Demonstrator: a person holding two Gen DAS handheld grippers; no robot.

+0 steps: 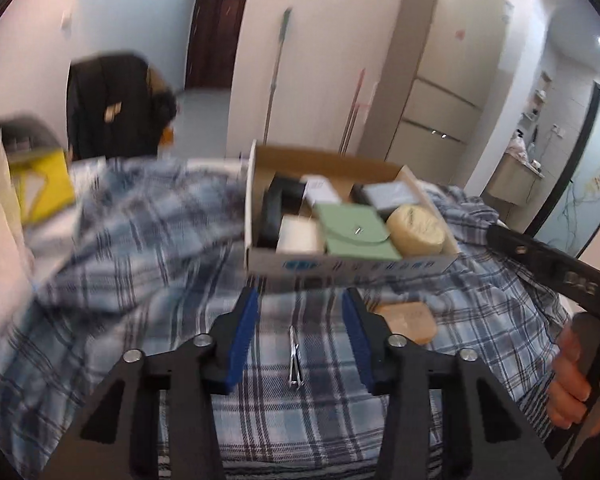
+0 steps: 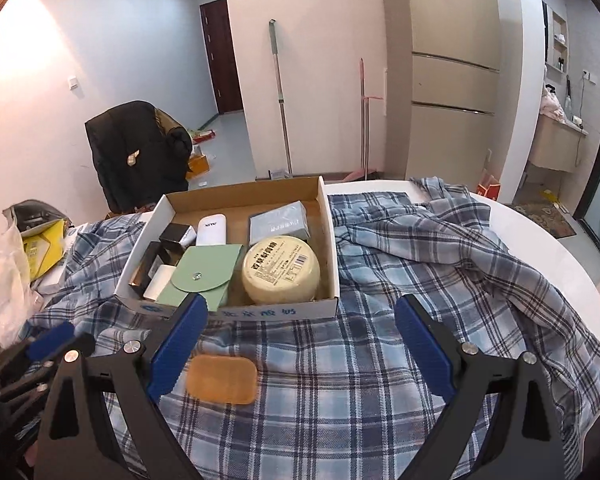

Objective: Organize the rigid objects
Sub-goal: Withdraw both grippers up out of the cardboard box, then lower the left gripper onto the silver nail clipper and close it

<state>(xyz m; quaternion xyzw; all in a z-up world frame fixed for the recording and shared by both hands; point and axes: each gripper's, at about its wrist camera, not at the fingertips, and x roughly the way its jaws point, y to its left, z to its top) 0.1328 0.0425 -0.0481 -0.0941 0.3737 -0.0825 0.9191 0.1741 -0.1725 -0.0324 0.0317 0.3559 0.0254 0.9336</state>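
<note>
the left claw (image 1: 300,344) hangs partly parted over the plaid cloth (image 1: 148,264) with metal tweezers (image 1: 295,364) lying between its blue pads, untouched, and an orange bar (image 1: 410,320) just beside it at 2 o'clock. the right claw (image 2: 300,348) stands released and wide, gripping nothing, the same orange bar (image 2: 222,379) lying on the cloth by its left pad. farther off at 12 o'clock sits the cardboard box (image 2: 332,240) on the white bench (image 2: 560,248), holding a round cream tin (image 2: 281,274), a green pouch (image 2: 204,276), a grey packet (image 2: 280,222) and 1 white case (image 2: 211,230).
</note>
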